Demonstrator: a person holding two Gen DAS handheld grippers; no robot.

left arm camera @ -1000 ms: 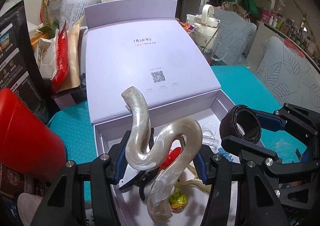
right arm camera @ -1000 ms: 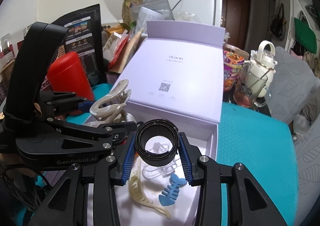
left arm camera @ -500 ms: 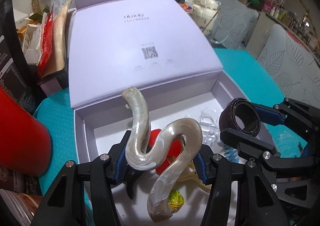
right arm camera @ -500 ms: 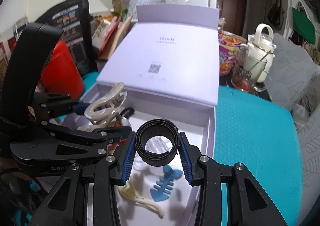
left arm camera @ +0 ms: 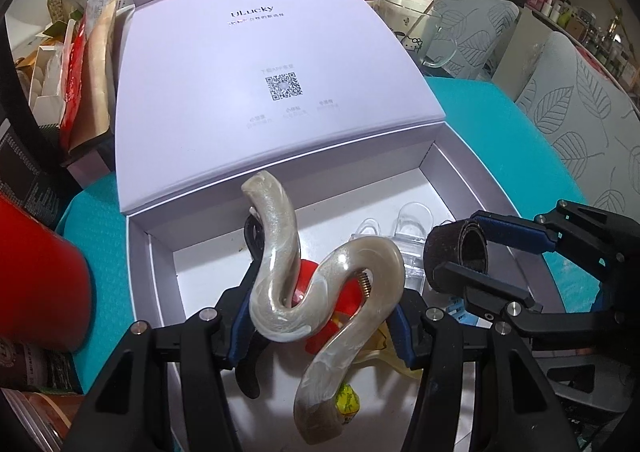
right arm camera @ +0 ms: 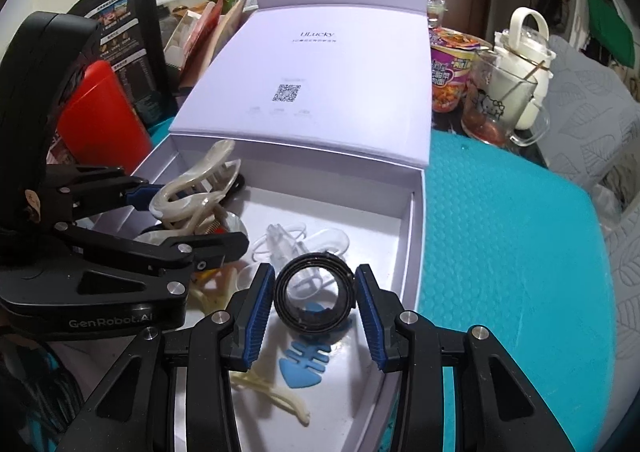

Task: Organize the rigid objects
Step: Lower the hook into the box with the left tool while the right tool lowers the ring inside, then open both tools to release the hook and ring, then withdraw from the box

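Left wrist view, left gripper: we see it clenched on the pearly hair claw, held upright over the near left part of the open box, we judge so it can be set down inside.
Left wrist view, box contents: a red piece and a small yellow sweet lie under the claw; clear clips sit farther right on the white floor.
Left wrist view, right gripper: it reaches in from the right with the black ring between its fingers.
Right wrist view, right gripper: the blue pads look barely parted from the ring at both sides, so we cannot tell if it is gripped or just let go; it hangs above a blue fishbone clip and a cream clip.
Right wrist view, lid: folded back on the far side, leaving the tray free for sorting.
Right wrist view, left gripper: at the left, holding the claw over the tray's left side.
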